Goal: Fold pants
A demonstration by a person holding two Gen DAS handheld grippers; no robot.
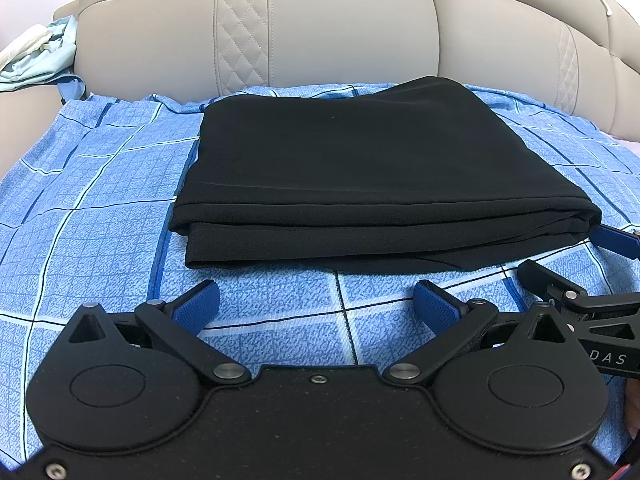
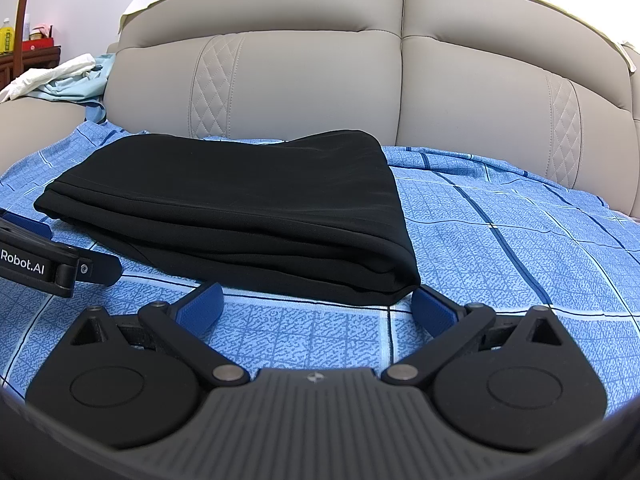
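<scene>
Black pants (image 1: 360, 176) lie folded into a thick rectangle on a blue checked sheet (image 1: 100, 200); the right wrist view shows the same stack (image 2: 240, 208) from its right corner. My left gripper (image 1: 316, 304) is open just in front of the stack's near edge, with nothing between its blue pads. My right gripper (image 2: 316, 300) is open too, its right pad touching the near right corner of the pants. Each gripper also shows at the edge of the other's view, the right gripper (image 1: 576, 272) beside that corner and the left gripper (image 2: 48, 252) at the pants' near left end.
The sheet covers the seat of a beige leather sofa (image 1: 320, 28), whose backrest rises right behind the pants. Light blue and white cloth (image 2: 68, 76) is piled on the left armrest. A wooden shelf with bottles (image 2: 24, 44) stands far left.
</scene>
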